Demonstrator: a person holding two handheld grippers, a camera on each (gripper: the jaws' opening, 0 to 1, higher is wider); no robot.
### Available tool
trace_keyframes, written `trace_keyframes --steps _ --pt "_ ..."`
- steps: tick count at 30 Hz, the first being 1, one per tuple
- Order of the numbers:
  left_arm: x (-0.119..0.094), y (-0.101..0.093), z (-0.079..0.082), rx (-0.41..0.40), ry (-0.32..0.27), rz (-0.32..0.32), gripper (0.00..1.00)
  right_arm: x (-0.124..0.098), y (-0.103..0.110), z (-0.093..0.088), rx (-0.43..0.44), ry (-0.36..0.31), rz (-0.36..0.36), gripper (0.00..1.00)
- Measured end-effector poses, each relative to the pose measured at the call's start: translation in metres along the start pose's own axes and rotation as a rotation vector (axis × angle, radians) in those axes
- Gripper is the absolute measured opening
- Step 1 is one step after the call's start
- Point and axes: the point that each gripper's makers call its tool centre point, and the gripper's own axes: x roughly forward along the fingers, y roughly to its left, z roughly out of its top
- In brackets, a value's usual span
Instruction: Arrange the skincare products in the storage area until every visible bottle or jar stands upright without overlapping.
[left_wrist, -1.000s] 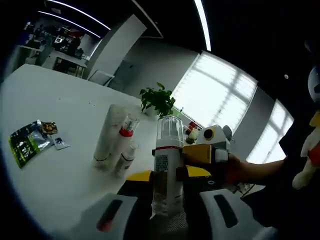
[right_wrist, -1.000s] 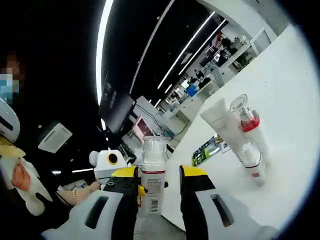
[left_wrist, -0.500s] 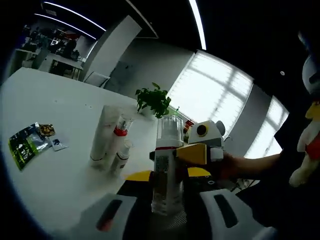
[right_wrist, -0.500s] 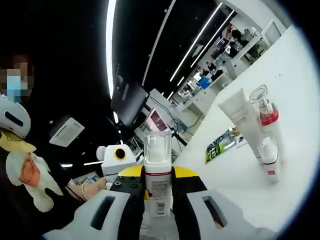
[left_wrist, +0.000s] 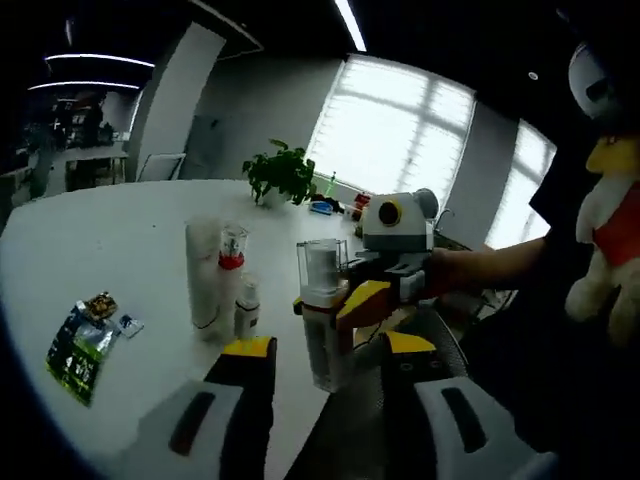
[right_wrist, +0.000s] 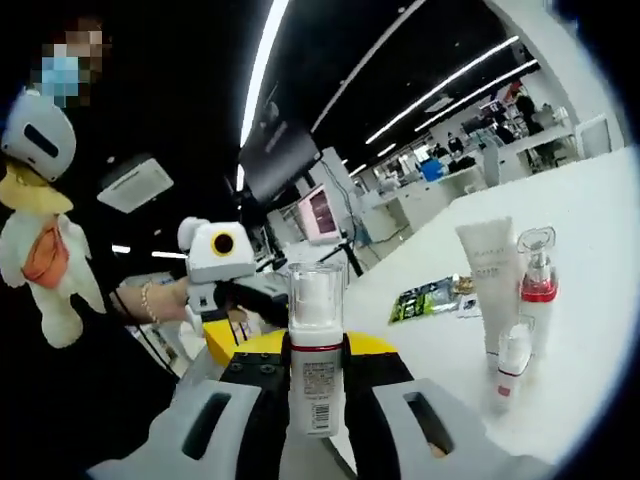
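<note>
Right gripper view: the right gripper (right_wrist: 316, 385) sits at the bottom centre, its yellow-tipped jaws clamped on a pump bottle (right_wrist: 315, 350) with a clear cap, red collar and a barcode label. The bottle stands upright between the jaws, at the near edge of the white counter (right_wrist: 580, 300). At left centre of this frame comes the left gripper (right_wrist: 225, 300), held by a hand (right_wrist: 160, 298) with a bead bracelet; it hangs just left of and behind the bottle.

Right of centre, three more products stand upright in a tight cluster on the counter: a white tube (right_wrist: 486, 275), a clear-capped red-collared bottle (right_wrist: 537, 285) beside it, and a small white bottle (right_wrist: 513, 352) in front. Whether they touch each other I cannot tell. A green sachet pack (right_wrist: 425, 300) lies flat on the counter behind them.

Left gripper view: the left gripper (left_wrist: 325, 350) rises from the bottom, jaws parted, nothing between the yellow tips. The pump bottle (left_wrist: 322, 315) stands just beyond them, gripped from the right by the right gripper (left_wrist: 385, 290). The tube (left_wrist: 203, 270), red-collared bottle (left_wrist: 231, 265) and small bottle (left_wrist: 247, 305) stand left of centre; the sachet pack (left_wrist: 82, 340) lies at lower left. A potted plant (left_wrist: 280, 172) is at the far edge of the counter (left_wrist: 90, 240). A stuffed toy (left_wrist: 610, 220) hangs at the far right of the frame.
</note>
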Motion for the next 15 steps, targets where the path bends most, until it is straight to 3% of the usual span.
trace_keyframes --steps 4,9,15 --pt "-0.003 -0.004 0.016 0.125 0.04 -0.05 0.38 0.007 0.013 -0.003 -0.141 0.069 0.088 0.19" --pt "-0.002 -0.011 0.024 0.196 0.058 -0.105 0.34 0.013 0.017 -0.002 -0.178 0.085 0.143 0.19" --pt "0.003 -0.014 0.024 0.252 0.094 -0.11 0.25 0.014 0.018 -0.003 -0.204 0.101 0.173 0.19"
